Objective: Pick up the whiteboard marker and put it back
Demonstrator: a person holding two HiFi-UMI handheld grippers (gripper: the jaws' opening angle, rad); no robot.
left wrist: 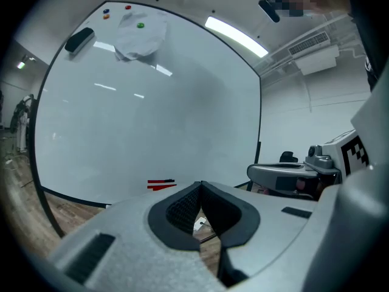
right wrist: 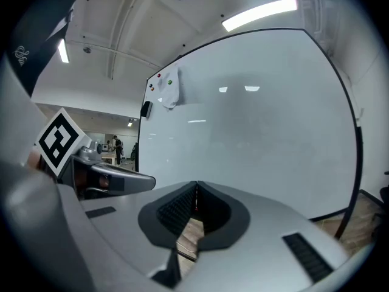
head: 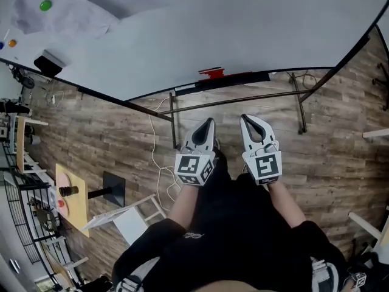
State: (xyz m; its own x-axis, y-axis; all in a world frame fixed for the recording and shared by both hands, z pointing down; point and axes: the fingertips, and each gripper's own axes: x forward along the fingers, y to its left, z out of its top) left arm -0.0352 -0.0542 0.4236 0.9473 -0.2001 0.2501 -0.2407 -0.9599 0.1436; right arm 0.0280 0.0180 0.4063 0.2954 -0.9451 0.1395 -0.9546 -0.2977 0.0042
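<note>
Two red whiteboard markers (head: 212, 73) lie on the tray rail (head: 225, 81) at the whiteboard's bottom edge; in the left gripper view the red markers (left wrist: 161, 184) sit just left of the jaw tips, some way ahead. My left gripper (head: 207, 123) and right gripper (head: 248, 119) are held side by side over the floor, short of the rail, both pointing at the board. The left gripper (left wrist: 201, 185) has its jaws meeting at the tips with nothing between them. The right gripper (right wrist: 196, 185) is shut and empty too.
The whiteboard (head: 231, 23) carries a black eraser (head: 47, 64), a pinned paper (head: 61, 14) and coloured magnets (head: 45, 5). Its metal stand (head: 243, 98) and cables (head: 159, 163) are on the wood floor below. A small wooden table (head: 72, 199) and a white stool (head: 130, 216) stand at left.
</note>
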